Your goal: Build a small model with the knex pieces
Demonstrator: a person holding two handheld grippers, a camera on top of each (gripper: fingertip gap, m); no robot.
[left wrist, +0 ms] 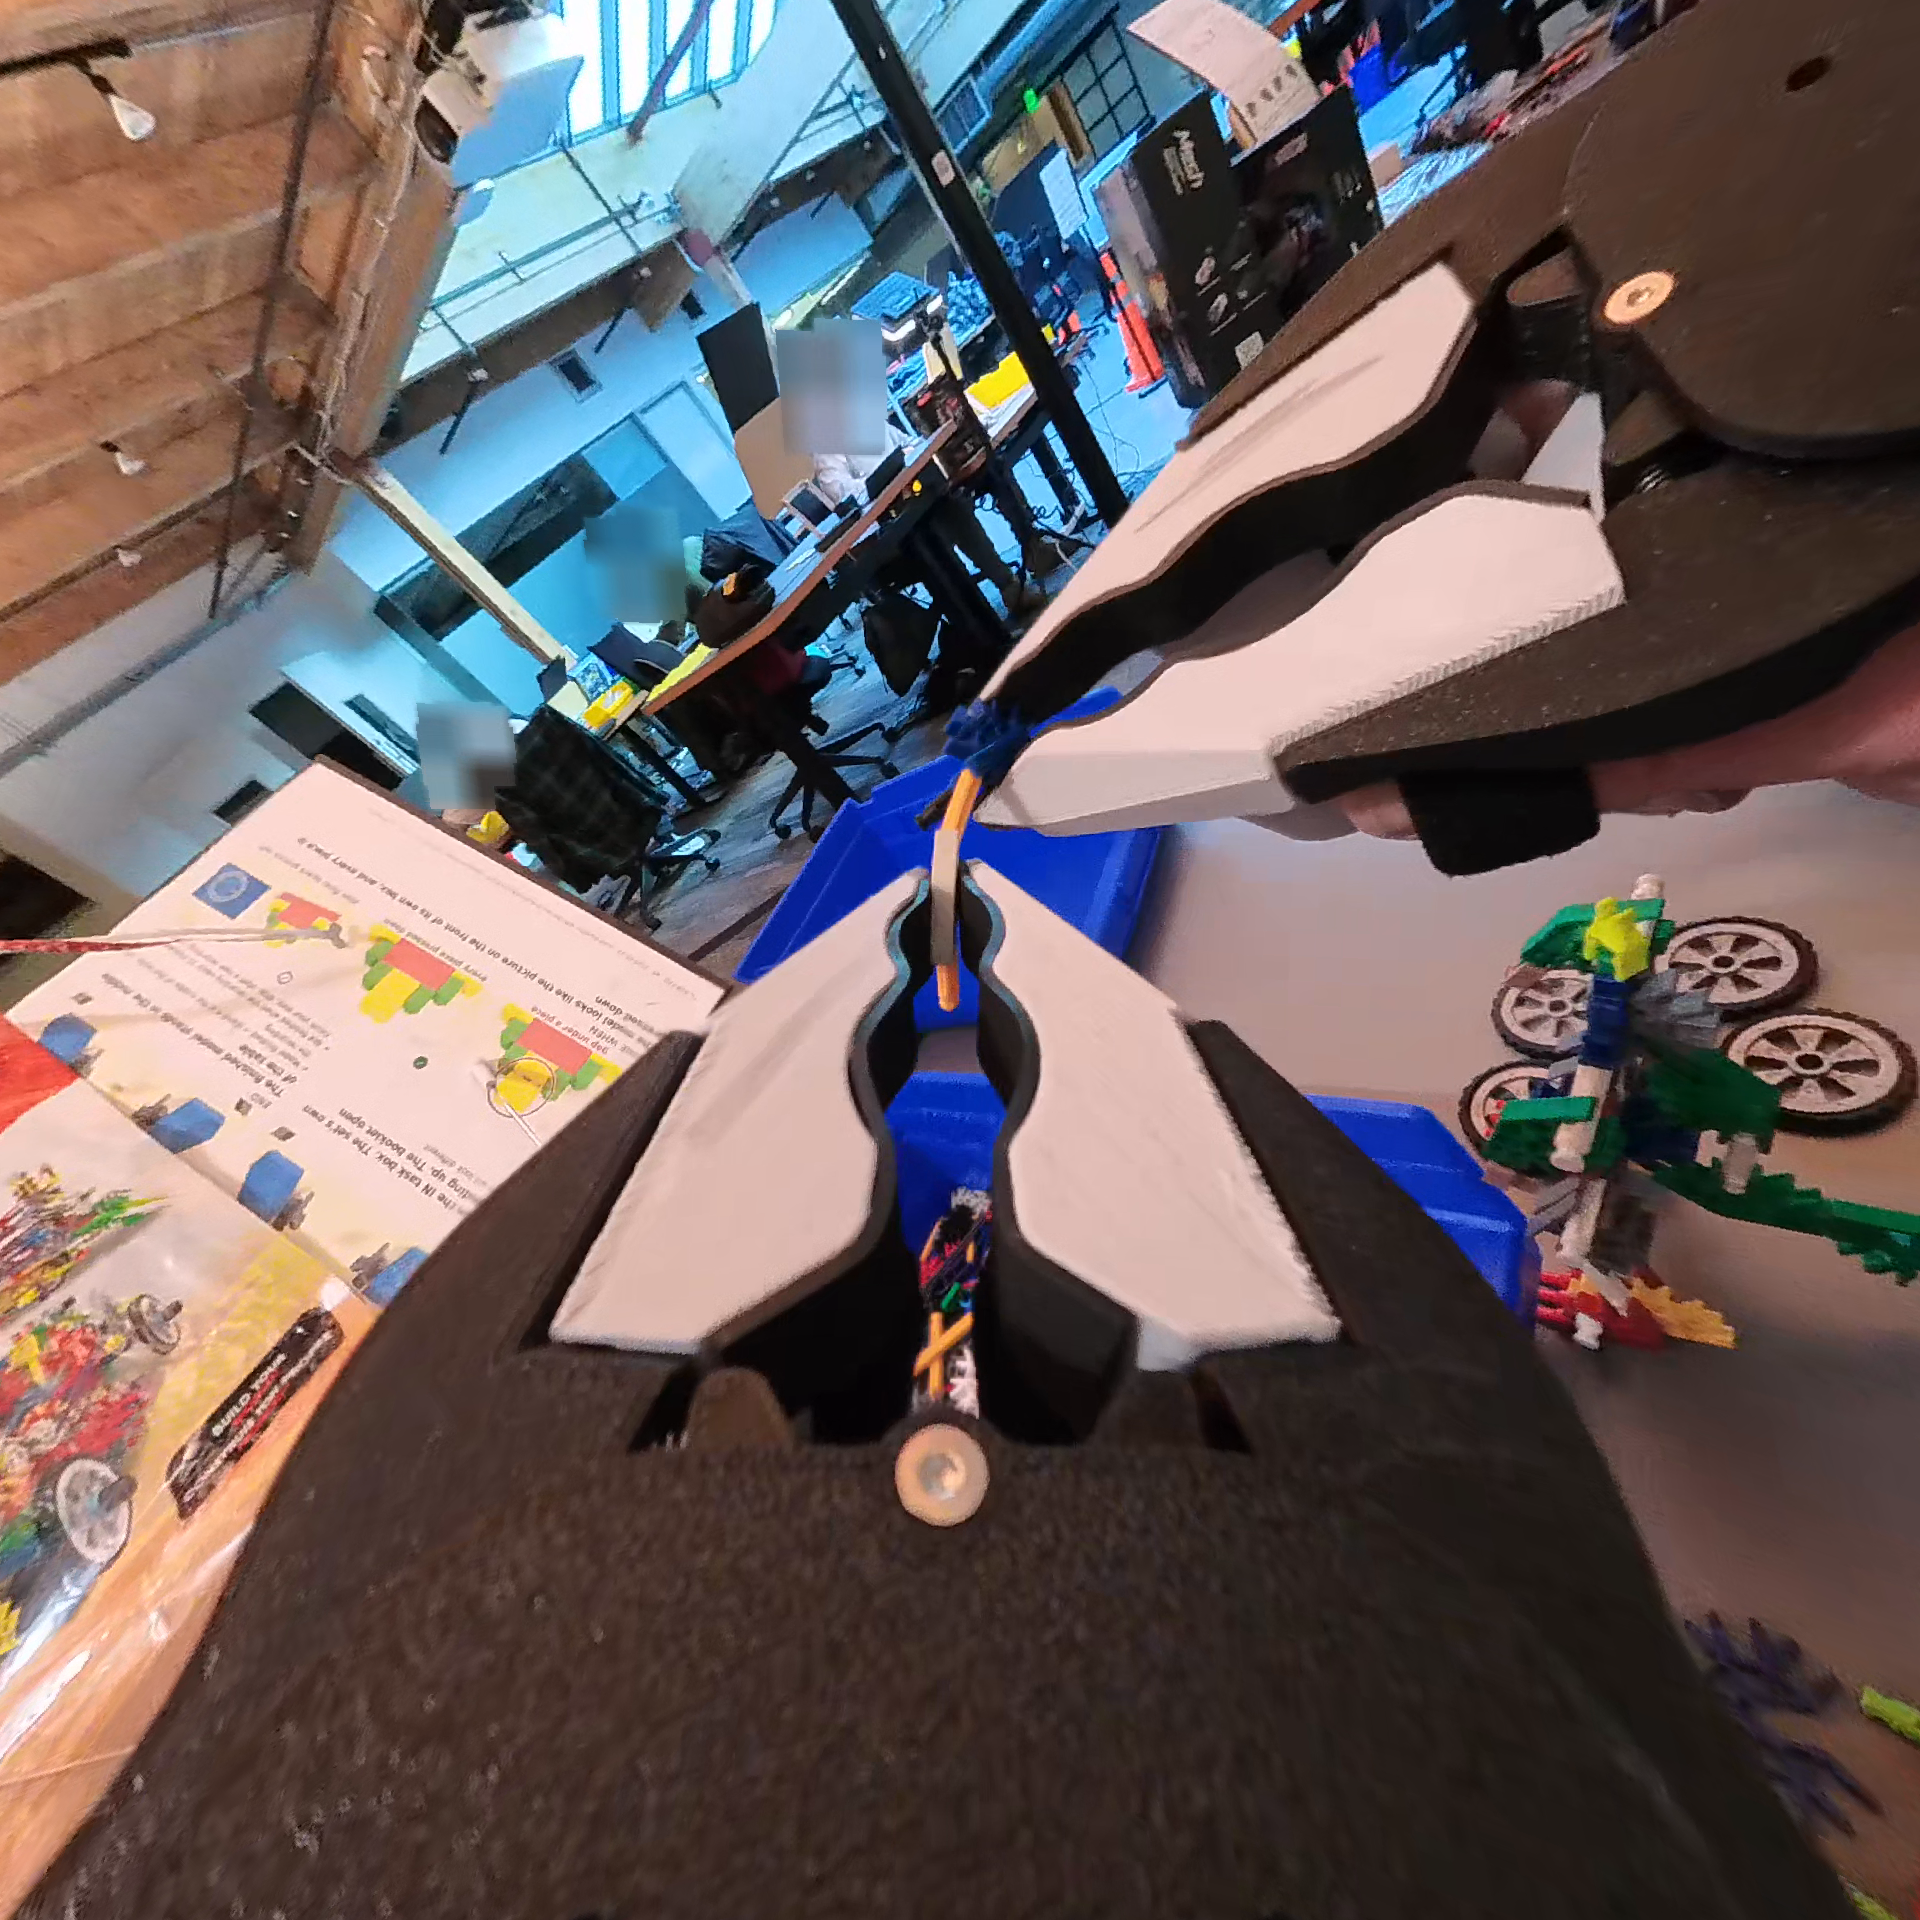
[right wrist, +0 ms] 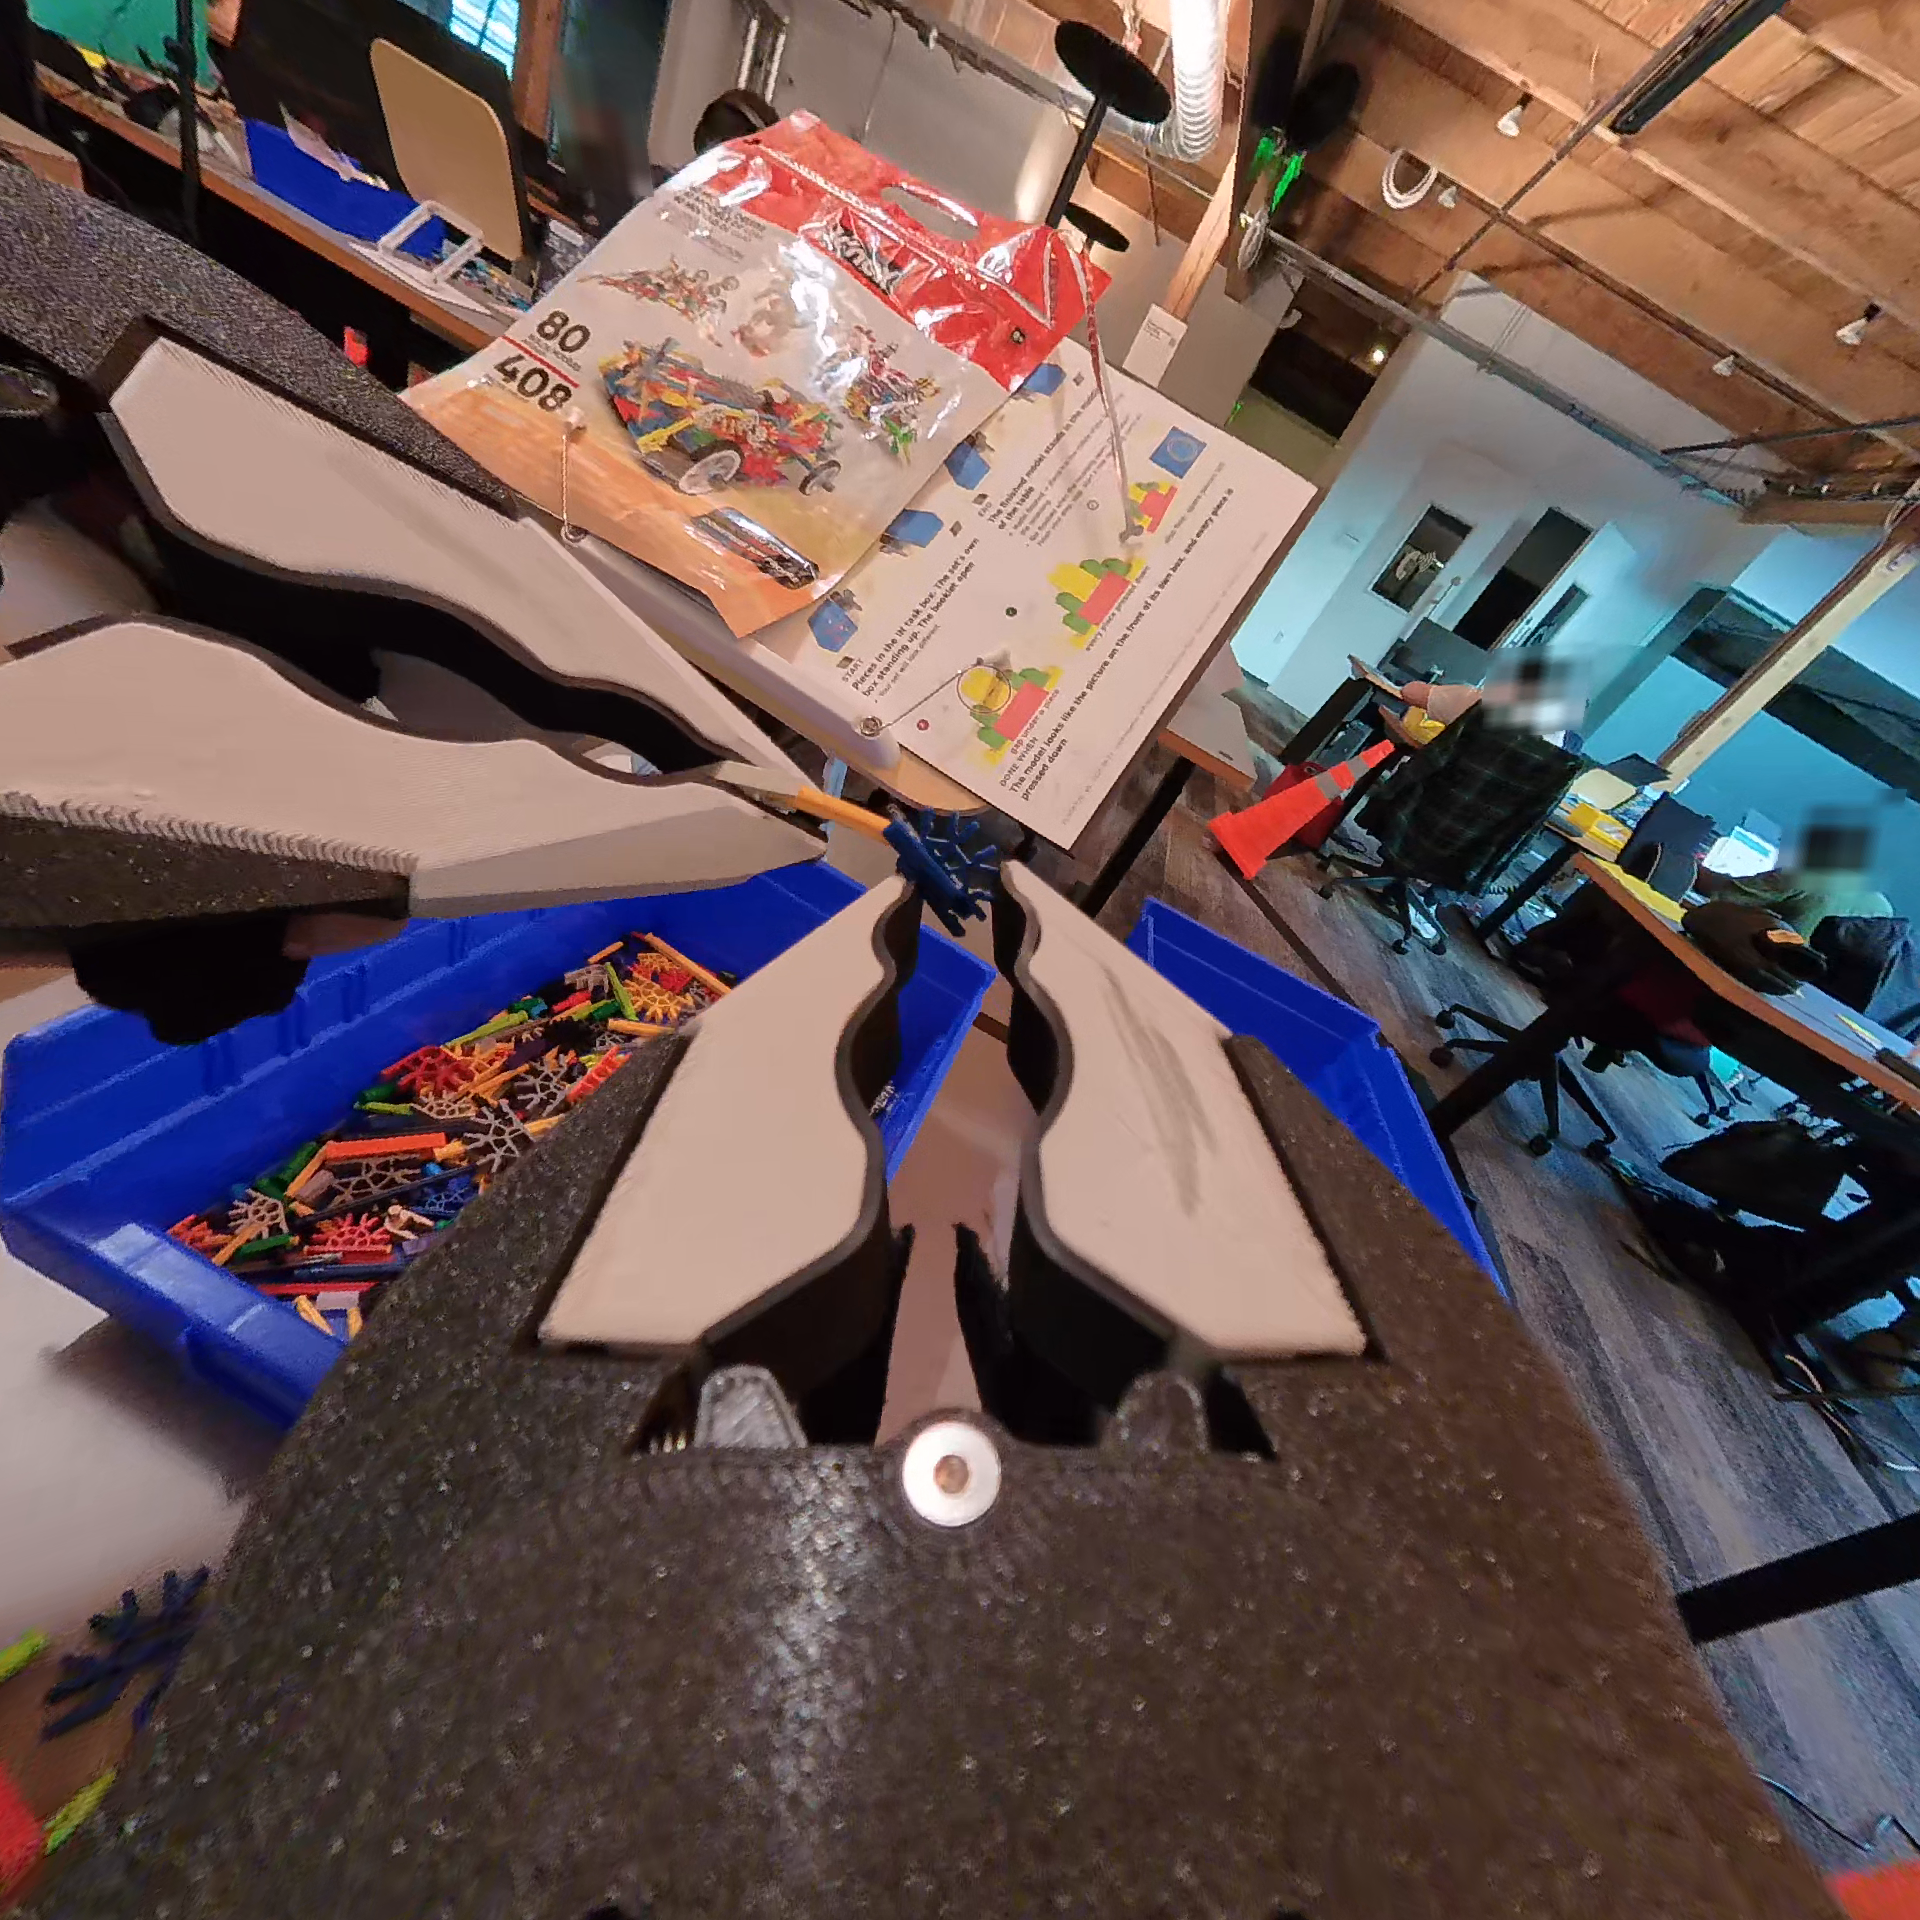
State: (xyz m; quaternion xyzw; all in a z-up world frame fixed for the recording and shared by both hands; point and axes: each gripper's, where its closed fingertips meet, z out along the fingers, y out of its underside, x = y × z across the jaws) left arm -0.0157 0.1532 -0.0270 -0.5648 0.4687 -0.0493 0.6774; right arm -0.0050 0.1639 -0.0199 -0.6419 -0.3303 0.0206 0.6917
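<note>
My left gripper (left wrist: 948, 883) is shut on a thin yellow rod (left wrist: 945, 935) and holds it in the air above a blue bin (left wrist: 1039, 862). My right gripper (right wrist: 951, 894) is shut on a blue snowflake-shaped connector (right wrist: 951, 847). The rod's far end meets the connector (left wrist: 982, 732) at the right gripper's tips (left wrist: 997, 769). In the right wrist view the left gripper (right wrist: 800, 805) comes in from the left with the yellow rod (right wrist: 847, 816) touching the connector.
A blue bin (right wrist: 156, 1164) full of several coloured building pieces sits at the left. A second blue bin (right wrist: 1299, 997) is at the right. A built model with wheels (left wrist: 1662, 1081) stands on the table. An instruction sheet (left wrist: 436, 997) and a toy bag (right wrist: 748, 343) stand on an easel. People sit at desks behind. Both grippers' tips are close together, under 4 cm apart.
</note>
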